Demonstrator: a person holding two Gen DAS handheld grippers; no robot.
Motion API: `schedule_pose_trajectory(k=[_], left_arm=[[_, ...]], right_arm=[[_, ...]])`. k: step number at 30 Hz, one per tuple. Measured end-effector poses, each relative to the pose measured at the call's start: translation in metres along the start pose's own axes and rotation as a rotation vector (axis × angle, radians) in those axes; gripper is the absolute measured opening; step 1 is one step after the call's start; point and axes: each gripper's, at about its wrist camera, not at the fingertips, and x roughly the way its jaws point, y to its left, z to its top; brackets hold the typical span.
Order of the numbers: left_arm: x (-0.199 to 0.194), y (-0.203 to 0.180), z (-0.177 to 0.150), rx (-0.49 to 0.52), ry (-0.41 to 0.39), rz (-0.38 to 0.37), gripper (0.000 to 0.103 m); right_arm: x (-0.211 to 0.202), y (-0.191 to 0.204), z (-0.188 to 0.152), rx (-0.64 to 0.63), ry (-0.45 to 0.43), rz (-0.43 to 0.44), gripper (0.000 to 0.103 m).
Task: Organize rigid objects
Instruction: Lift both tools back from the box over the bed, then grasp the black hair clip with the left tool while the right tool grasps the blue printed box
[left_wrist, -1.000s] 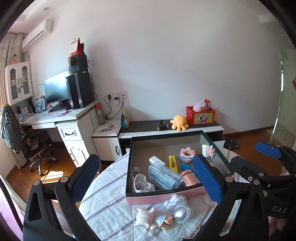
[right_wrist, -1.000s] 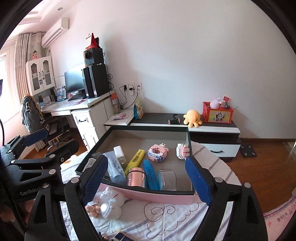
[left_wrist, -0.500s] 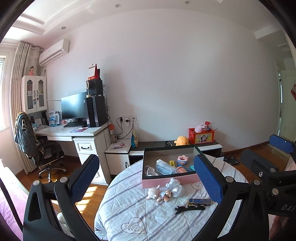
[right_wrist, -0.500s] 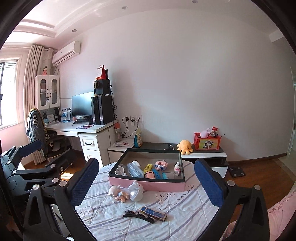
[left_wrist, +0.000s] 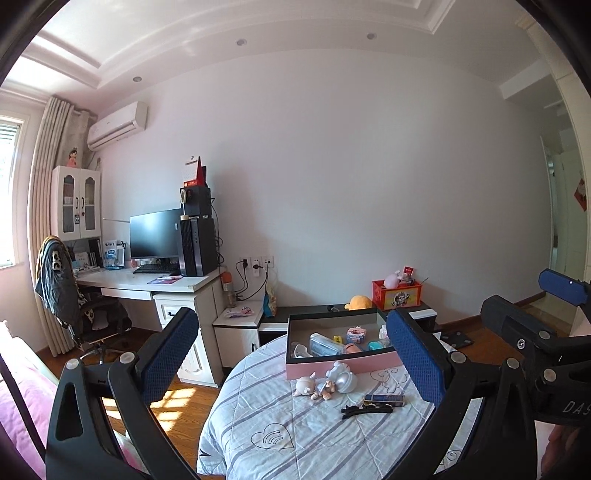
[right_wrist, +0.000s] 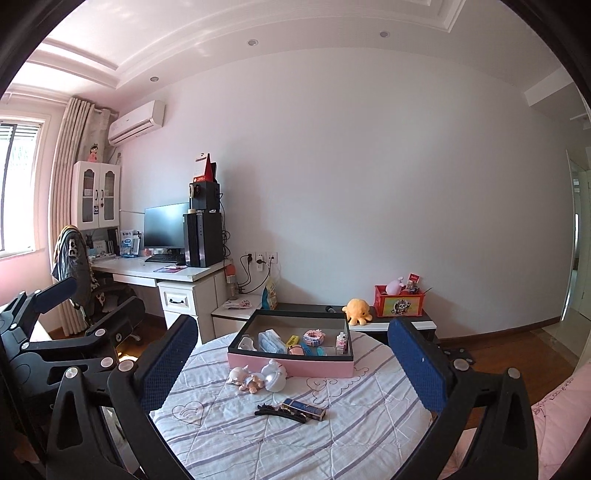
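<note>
Toys lie on the round table beside the pink box. Left gripper and right gripper gape wide, holding nothing.

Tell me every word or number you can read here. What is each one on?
"DAS": white letters on the right gripper, cut off at the picture's edge.
"LOC-ER": stitched on the pink bedding, cut off by the picture's edge.
Too small or blurred to read: the flat blue box on the table, the red box, the things in the tray, the desk papers.
</note>
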Motion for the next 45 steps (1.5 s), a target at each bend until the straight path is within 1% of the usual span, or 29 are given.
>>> schedule_pose_trajectory(k=[8,15,21,25,30,33,37,43,45], left_arm=[[-0.006,0.002,0.002,-0.011,-0.011,0.0,0.103],[-0.001,0.001,0.0,-0.01,0.003,-0.003,0.103],[0.019,-0.002,-0.011,-0.003,0.044,-0.009,0.103],[0.041,-0.004,-0.025,-0.001,0.103,-0.026,0.103],[0.081,-0.008,-0.052,-0.007,0.22,-0.068,0.103],[0.107,-0.01,-0.072,-0.009,0.303,-0.092,0.103],[0.144,-0.014,-0.102,0.006,0.418,-0.074,0.103],[0.182,-0.012,-0.135,0.009,0.529,-0.049,0.103],[0.191,-0.012,-0.142,0.012,0.554,-0.046,0.103]], right_arm=[[-0.007,0.001,0.004,-0.009,-0.021,-0.004,0.103],[0.0,0.0,0.0,-0.009,-0.007,-0.003,0.103],[0.015,-0.001,-0.008,-0.004,0.029,-0.006,0.103],[0.033,-0.006,-0.02,0.001,0.072,-0.001,0.103],[0.068,-0.014,-0.043,0.008,0.159,0.005,0.103],[0.096,-0.023,-0.063,0.011,0.239,-0.003,0.103],[0.138,-0.04,-0.095,0.01,0.351,-0.035,0.103],[0.207,-0.068,-0.151,-0.051,0.552,-0.122,0.103],[0.225,-0.072,-0.166,-0.06,0.614,-0.112,0.103]])
